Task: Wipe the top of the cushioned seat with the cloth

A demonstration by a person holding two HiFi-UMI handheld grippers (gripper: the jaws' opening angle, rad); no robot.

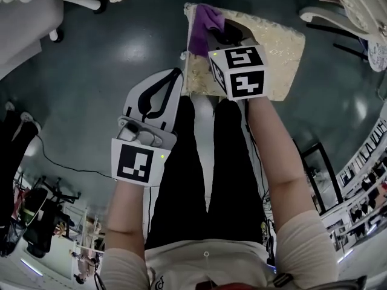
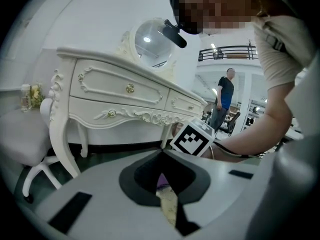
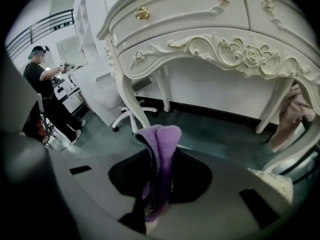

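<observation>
The cushioned seat [image 1: 275, 47] has a beige, gold-flecked top and stands in front of my legs. A purple cloth [image 1: 204, 26] lies bunched on its far left corner, with my right gripper [image 1: 219, 36] shut on it. In the right gripper view the cloth [image 3: 161, 159] sticks up, folded, between the jaws. My left gripper [image 1: 176, 74] hangs to the left of the seat, above the floor, shut with its tips touching and nothing held. Through the gap behind those left gripper [image 2: 161, 155] tips I see a strip of the seat [image 2: 170, 208] and a bit of the cloth [image 2: 162, 182].
A white carved dressing table [image 3: 200, 29] with gold knobs stands just beyond the seat, and a round mirror [image 2: 150, 39] sits on it. A white chair [image 2: 25, 139] is at its left. People [image 2: 223, 99] stand far off. A cable [image 1: 66, 165] runs over the dark floor.
</observation>
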